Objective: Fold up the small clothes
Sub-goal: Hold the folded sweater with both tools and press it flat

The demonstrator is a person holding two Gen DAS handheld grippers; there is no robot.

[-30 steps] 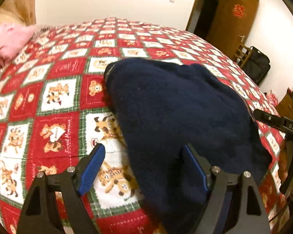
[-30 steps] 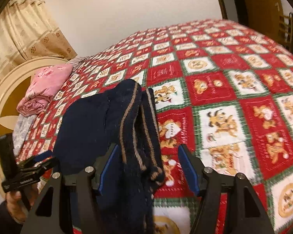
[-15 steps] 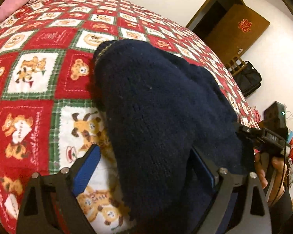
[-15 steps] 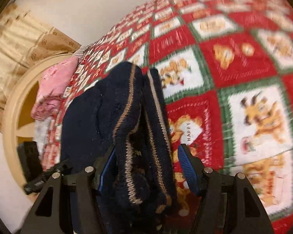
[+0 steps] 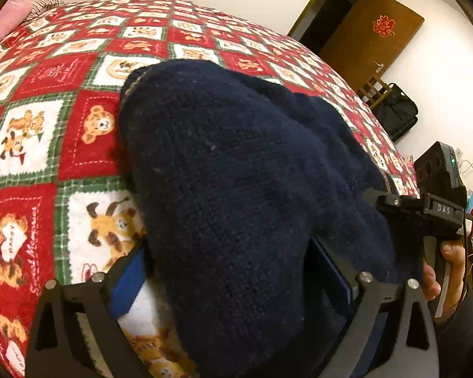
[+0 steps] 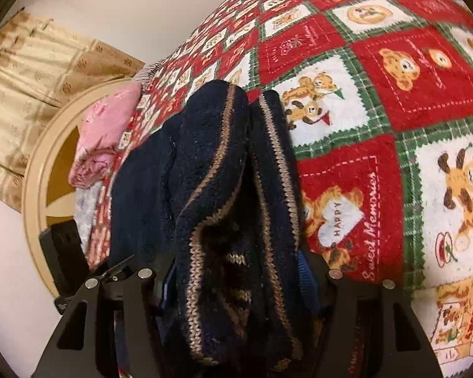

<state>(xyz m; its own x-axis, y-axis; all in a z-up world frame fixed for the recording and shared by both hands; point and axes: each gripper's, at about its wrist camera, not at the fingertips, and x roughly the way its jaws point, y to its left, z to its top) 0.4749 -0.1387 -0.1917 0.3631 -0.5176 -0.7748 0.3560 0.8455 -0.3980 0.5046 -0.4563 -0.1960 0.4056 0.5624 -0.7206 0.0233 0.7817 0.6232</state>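
Note:
A dark navy knitted garment [image 5: 236,173] with tan striped trim lies bunched on the bed. In the left wrist view its near end fills the space between my left gripper's [image 5: 233,271] blue-padded fingers [image 5: 127,280], which look open around it. In the right wrist view the garment's [image 6: 236,220] striped hem sits between the fingers of my right gripper [image 6: 236,277], which press on it from both sides. The right gripper's body, held by a hand, shows in the left wrist view [image 5: 425,211].
The bed has a red, green and white teddy-bear quilt [image 5: 63,110]. Pink folded cloth [image 6: 107,132] lies by the cream headboard [image 6: 37,195]. A brown door [image 5: 369,34] and a black bag [image 5: 397,116] stand beyond the bed.
Both grippers have moved forward over the garment, which now fills more of each view. The right gripper's fingers have narrowed onto the striped hem.

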